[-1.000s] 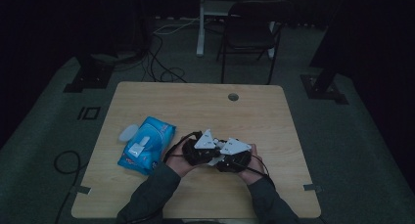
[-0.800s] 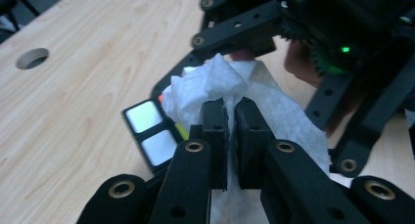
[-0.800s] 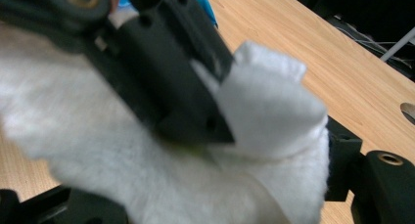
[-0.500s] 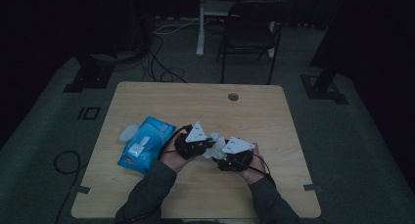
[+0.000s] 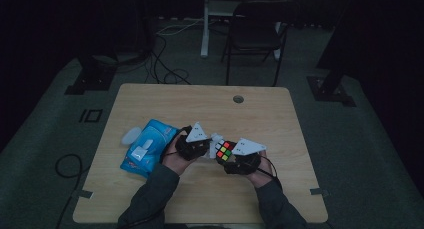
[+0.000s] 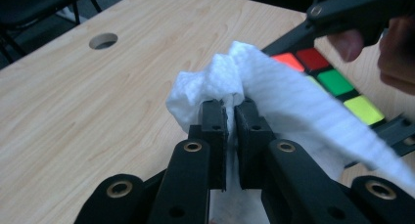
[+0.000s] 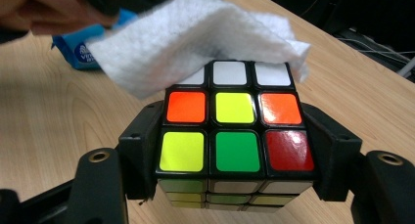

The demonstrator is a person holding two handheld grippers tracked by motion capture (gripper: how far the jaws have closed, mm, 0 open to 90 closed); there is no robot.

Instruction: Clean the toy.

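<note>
A scrambled puzzle cube (image 7: 234, 131) sits clamped between the jaws of my right gripper (image 7: 235, 150), its top face showing white, orange, yellow, green and red tiles. The cube (image 5: 224, 150) is held just above the table's near middle. My left gripper (image 6: 230, 117) is shut on a white wet wipe (image 6: 254, 82), which drapes over the far edge of the cube (image 6: 337, 82). In the right gripper view the wipe (image 7: 195, 38) covers the cube's back row. In the high view, left gripper (image 5: 200, 143) and right gripper (image 5: 235, 159) sit close together.
A blue pack of wet wipes (image 5: 148, 146) lies on the wooden table (image 5: 260, 114) to the left of the hands, with its white lid (image 5: 131, 135) beside it. A round cable hole (image 5: 238, 98) is at the far side. A chair (image 5: 255, 34) stands beyond the table.
The left gripper has carried the wipe leftward off the cube's top, so the coloured tiles now show. The right gripper has stayed about where it was half a second ago.
</note>
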